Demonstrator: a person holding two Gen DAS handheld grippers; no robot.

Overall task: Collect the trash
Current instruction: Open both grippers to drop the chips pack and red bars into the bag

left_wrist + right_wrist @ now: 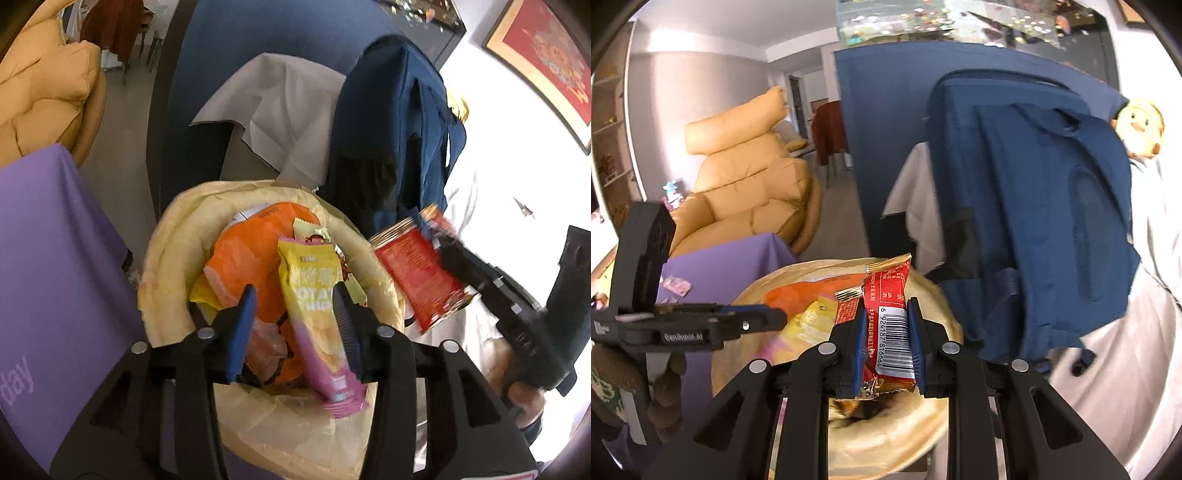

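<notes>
Trash bin (pixel 173 280), lined in yellow, sits at six o'clock beneath both grippers. Left gripper (pixel 295 325) stands parted, the yellow chip packet (pixel 314 314) apparently loose between its pads for dropping. Right gripper (pixel 886 343) clamps a red wrapper (pixel 890 332), poised over the rim.

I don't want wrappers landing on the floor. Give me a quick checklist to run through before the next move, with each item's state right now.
1. Right gripper clamped on red wrapper: ok.
2. Red wrapper over the lined bin: ok in the right wrist view.
3. Left gripper jaws apart, pink-and-yellow chip packet between them: ok.
4. Chip packet fully clear of the pads: cannot tell.
5. Room left in the bin: cannot tell; orange bag sits high.
</notes>
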